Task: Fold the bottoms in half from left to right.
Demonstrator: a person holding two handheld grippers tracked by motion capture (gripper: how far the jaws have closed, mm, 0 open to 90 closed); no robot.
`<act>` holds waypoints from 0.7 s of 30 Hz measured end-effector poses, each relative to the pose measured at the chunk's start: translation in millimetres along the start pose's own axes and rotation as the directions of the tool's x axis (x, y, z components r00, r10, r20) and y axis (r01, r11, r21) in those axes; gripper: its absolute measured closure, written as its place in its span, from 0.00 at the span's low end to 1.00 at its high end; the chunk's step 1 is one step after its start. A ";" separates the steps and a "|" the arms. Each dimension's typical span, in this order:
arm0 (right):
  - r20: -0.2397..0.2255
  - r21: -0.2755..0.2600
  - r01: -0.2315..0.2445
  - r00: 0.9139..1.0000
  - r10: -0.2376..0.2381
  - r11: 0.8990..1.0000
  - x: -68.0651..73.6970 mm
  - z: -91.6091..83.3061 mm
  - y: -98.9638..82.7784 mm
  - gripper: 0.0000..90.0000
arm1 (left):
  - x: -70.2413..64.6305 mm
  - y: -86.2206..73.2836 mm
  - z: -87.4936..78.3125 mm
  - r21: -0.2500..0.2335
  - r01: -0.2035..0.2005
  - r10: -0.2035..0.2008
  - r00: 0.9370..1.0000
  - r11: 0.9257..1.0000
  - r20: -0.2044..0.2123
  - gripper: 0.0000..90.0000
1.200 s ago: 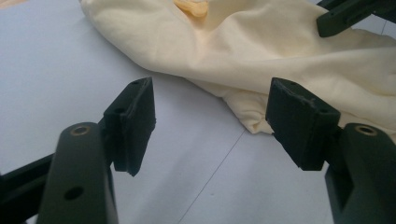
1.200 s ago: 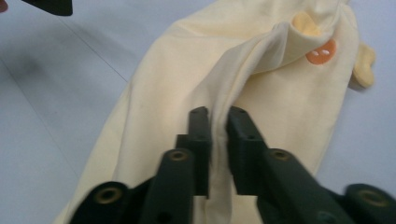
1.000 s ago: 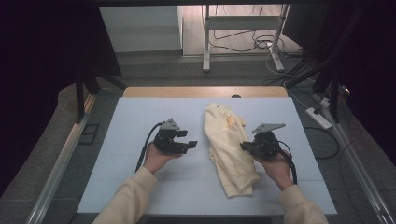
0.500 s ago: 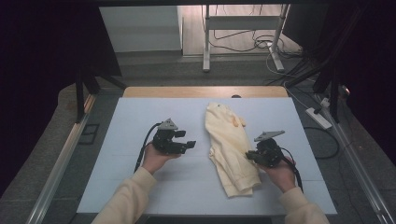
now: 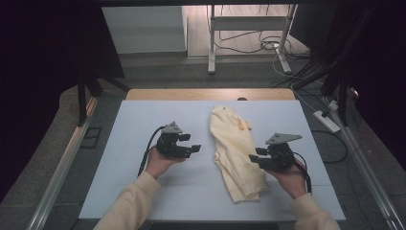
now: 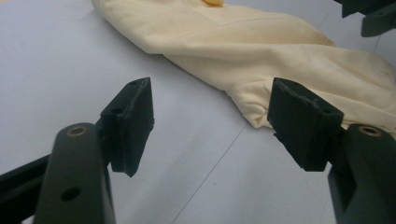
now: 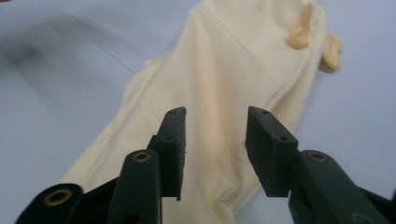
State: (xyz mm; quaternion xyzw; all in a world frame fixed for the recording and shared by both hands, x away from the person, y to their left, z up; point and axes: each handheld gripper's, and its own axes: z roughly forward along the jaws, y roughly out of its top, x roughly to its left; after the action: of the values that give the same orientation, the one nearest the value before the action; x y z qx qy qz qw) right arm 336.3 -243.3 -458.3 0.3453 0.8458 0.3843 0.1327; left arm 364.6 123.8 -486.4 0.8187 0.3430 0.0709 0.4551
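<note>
A pale yellow garment [image 5: 237, 151] is lying crumpled lengthwise on the white table [image 5: 143, 120], right of centre. The right gripper [image 5: 255, 157] is hovering at its right edge, its jaws having just been opening (nothing pinched between them). The left gripper [image 5: 195, 149] is waiting open, nearby to the left, empty.

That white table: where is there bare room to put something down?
The table is bare left of the left gripper and along the far edge beside the cream garment. The near strip between the forearms is free. It is crowded where the right gripper meets the garment.
</note>
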 end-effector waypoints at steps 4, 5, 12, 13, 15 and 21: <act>-0.039 0.010 0.037 0.999 -0.036 0.999 11.8 4.6 1.3 0.59 | 0.0 0.1 -0.3 0.001 -0.001 0.001 1.000 1.000 -0.002 0.35; -0.054 0.018 0.049 0.997 -0.048 0.999 15.6 6.9 1.7 0.58 | 0.0 0.0 -0.1 0.001 -0.002 0.002 1.000 1.000 -0.004 0.35; -0.115 0.067 0.100 0.989 -0.092 0.993 35.0 21.3 0.6 0.55 | 0.5 -0.3 -0.2 0.004 -0.001 0.001 1.000 1.000 -0.003 0.35; -0.122 0.077 0.106 0.988 -0.096 0.991 36.9 22.8 0.0 0.54 | 0.4 -0.3 -0.2 0.003 -0.001 0.001 1.000 1.000 -0.003 0.35; -0.117 0.103 0.135 0.985 -0.123 0.985 42.2 27.5 -1.8 0.54 | 0.2 -0.3 -0.3 0.004 -0.001 0.001 1.000 1.000 -0.004 0.35; -0.110 0.196 0.173 0.982 -0.154 0.965 50.1 41.3 -9.1 0.51 | -0.8 0.0 0.2 0.005 -0.004 0.004 1.000 1.000 -0.004 0.34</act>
State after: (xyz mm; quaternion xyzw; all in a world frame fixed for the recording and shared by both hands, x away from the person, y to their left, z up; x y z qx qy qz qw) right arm 315.7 -190.0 -490.6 0.2677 0.9118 0.2988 0.0878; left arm 364.1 123.2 -486.4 0.8203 0.3426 0.0726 0.4522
